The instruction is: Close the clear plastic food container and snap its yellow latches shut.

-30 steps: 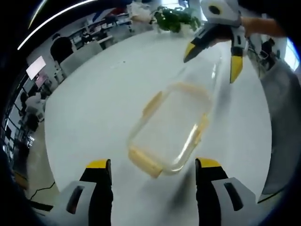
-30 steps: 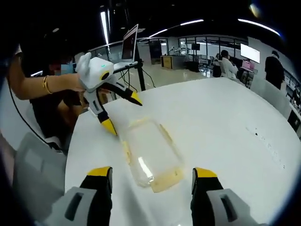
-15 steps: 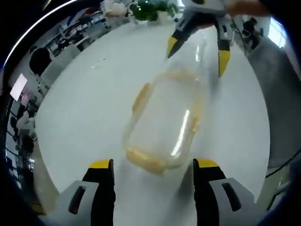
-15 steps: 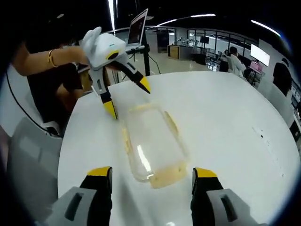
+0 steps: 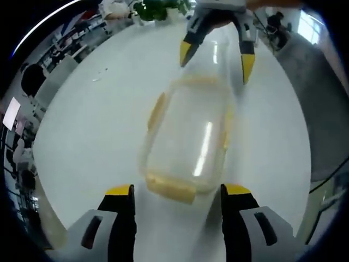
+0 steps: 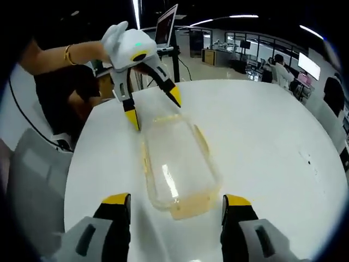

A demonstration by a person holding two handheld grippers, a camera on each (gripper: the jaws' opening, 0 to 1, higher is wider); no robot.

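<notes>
Left gripper view: container [image 5: 188, 139] on tabletop [image 5: 92, 125], between both tongs.
Left tongs [image 5: 176, 192]: released.
Right tongs [image 5: 216, 55]: released.
Technique: press each yellow latch [image 5: 170, 188] squarely.

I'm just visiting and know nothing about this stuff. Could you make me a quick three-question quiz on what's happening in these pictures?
1. True or false: the left gripper is shut on the container.
2. What colour are the latches on the container?
A. red
B. yellow
C. blue
3. Fill in: the container lies on a white ____.

Key:
1. False. Both the left gripper and the right gripper are open, one at each end of the container.
2. B
3. table
</notes>
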